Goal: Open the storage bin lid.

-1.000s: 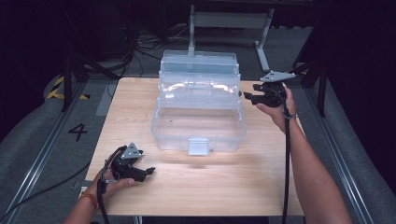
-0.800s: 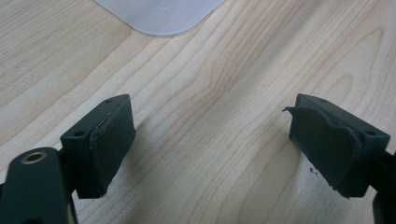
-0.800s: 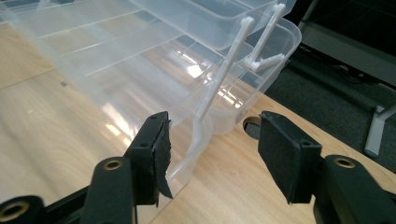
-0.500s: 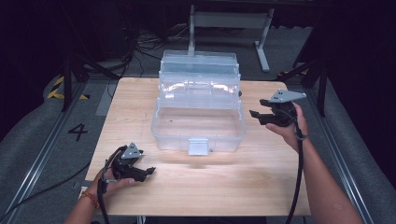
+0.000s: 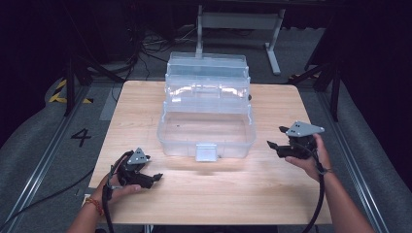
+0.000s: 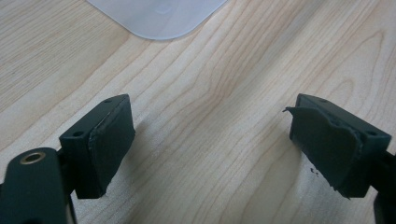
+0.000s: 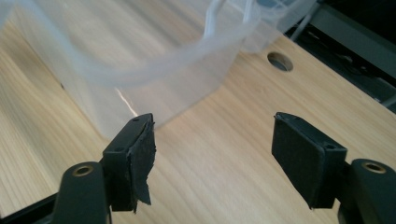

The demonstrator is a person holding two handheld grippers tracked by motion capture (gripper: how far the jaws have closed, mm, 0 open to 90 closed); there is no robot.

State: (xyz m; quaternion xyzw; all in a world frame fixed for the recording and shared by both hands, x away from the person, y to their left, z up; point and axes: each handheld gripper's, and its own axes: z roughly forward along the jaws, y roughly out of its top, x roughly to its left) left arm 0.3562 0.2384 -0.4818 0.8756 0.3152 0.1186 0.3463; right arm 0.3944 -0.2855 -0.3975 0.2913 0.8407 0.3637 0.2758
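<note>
Dark floor and cable clutter ring the pale wooden table [image 5: 145, 107], and I read the scene from my left across. At about seven o'clock my left gripper [image 5: 156, 177] rests near the front edge just where it lay a second ago, its jaws spread wide over bare wood; in the left gripper view a rounded corner of the clear plastic toolbox [image 6: 156, 16] sits ahead at twelve o'clock, well apart from the pads. That toolbox [image 5: 206, 114] stands at the table's centre, lid thrown back and tiers stepped up toward twelve o'clock, its front latch [image 5: 206, 152] facing me. What has changed is on the far side: my right gripper [image 5: 275, 138] has dropped from beside the box's upper tier at two o'clock down to about four o'clock, low and near the front right corner, jaws apart and holding nothing. I judge the work on the opened box done, with both hands drawing back to rest.
</note>
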